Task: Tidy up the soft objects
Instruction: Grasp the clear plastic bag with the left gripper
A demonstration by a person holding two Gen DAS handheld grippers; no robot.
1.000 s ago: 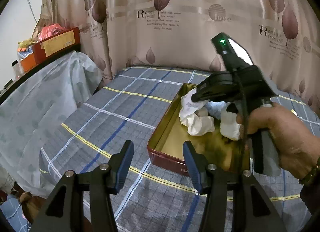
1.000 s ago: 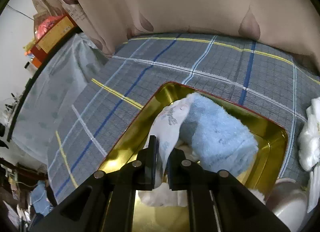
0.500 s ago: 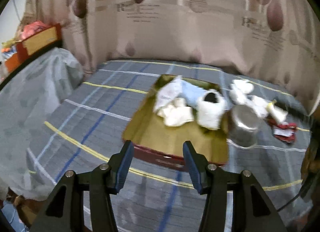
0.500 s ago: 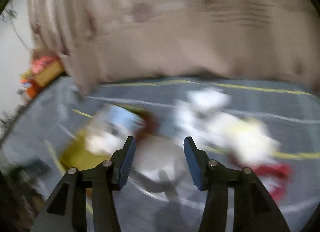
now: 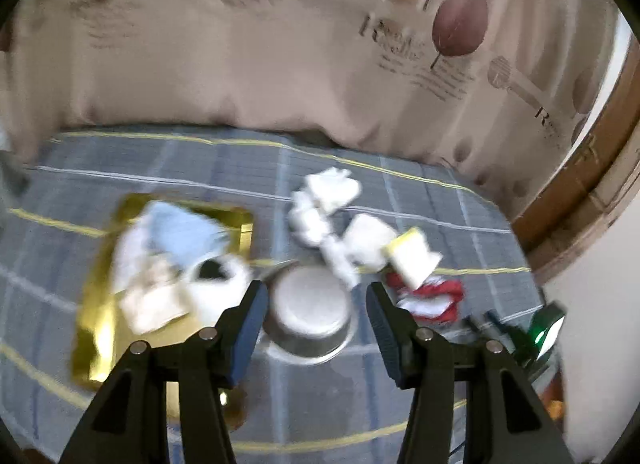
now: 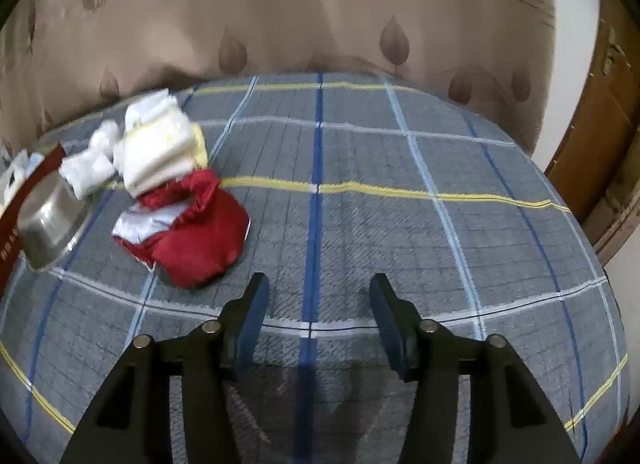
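Gold tray (image 5: 244, 223) fully in left view

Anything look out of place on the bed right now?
Yes: a hard steel pot sits beside the gold tray among the soft items. White cloths and a red cloth lie loose outside the tray.

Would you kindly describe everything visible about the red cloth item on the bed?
The red cloth item is a crumpled piece of shiny red fabric with a pale silvery-white lining showing at its left side. It lies loose on the plaid bedspread, right of the metal pot, with the folded cream towel overlapping its far edge. Neither claw touches it.
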